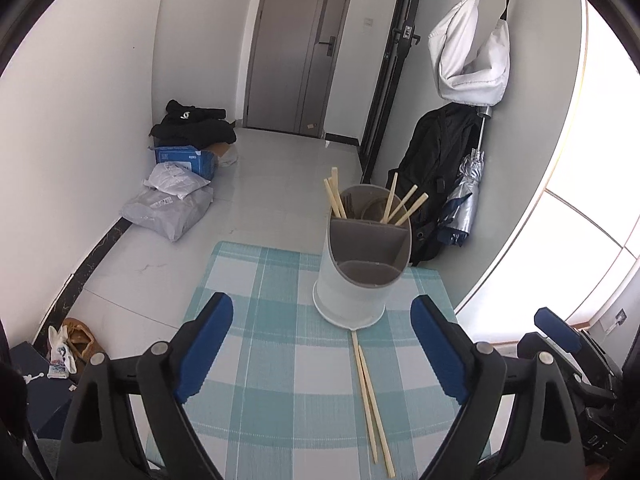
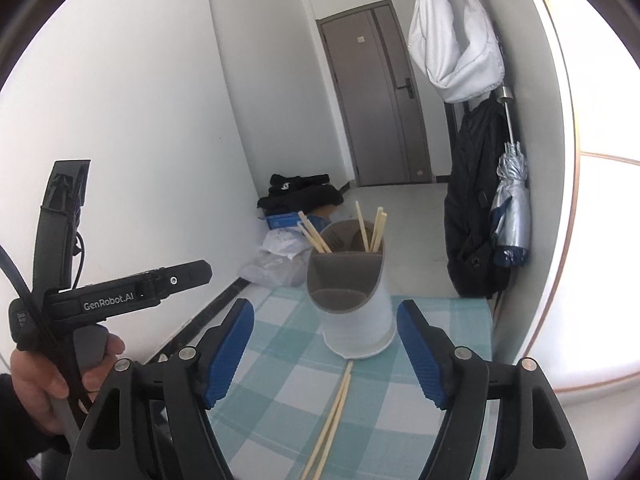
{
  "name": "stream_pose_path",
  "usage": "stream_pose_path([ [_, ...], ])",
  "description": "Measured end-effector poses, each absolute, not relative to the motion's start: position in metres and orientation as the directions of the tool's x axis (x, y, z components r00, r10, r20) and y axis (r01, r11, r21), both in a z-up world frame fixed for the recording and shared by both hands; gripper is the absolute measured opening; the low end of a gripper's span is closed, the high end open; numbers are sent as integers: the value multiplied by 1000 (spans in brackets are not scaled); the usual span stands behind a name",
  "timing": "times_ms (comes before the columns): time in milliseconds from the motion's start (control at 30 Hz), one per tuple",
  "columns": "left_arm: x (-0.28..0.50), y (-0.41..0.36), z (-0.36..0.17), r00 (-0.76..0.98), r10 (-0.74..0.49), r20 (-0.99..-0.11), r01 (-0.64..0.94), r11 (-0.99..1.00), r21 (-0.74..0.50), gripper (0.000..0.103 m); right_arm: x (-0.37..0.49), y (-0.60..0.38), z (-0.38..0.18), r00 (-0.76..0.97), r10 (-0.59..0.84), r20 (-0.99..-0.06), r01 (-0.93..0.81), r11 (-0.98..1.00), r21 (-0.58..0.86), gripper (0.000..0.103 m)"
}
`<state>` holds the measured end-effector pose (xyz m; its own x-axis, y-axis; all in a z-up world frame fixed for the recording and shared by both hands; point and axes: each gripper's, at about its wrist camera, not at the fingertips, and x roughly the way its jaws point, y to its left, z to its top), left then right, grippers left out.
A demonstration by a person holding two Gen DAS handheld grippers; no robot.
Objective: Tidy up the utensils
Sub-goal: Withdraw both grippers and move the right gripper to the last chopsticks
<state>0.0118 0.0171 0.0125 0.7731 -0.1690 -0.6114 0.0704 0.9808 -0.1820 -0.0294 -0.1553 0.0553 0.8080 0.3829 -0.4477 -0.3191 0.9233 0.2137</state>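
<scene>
A white utensil holder (image 1: 356,280) with grey inner compartments stands on the teal checked tablecloth (image 1: 260,360). Several wooden chopsticks (image 1: 404,204) stand in its far compartments. A pair of chopsticks (image 1: 370,392) lies on the cloth just in front of the holder. My left gripper (image 1: 322,340) is open and empty, above the cloth, short of the lying pair. In the right wrist view, my right gripper (image 2: 326,348) is open and empty, with the holder (image 2: 356,312) and the lying chopsticks (image 2: 332,420) between its fingers.
The table's far edge lies just behind the holder. Beyond it, the floor holds parcels (image 1: 172,204) and a blue box (image 1: 186,160). A black backpack (image 1: 436,176) and folded umbrella (image 1: 468,196) hang by the right wall. The left gripper's body (image 2: 100,292) shows at left.
</scene>
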Motion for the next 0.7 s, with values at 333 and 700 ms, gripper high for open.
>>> stream_pose_path([
  [333,-7,16,-32,741,-151,-654,48,984,-173,94,-49,-153,7,741,344,-576,-274,939,208,87],
  [700,-14,19,-68,682,-166,-712,33,980,-196,94,-45,-163,-38,674,219,-706,-127,975,182,87],
])
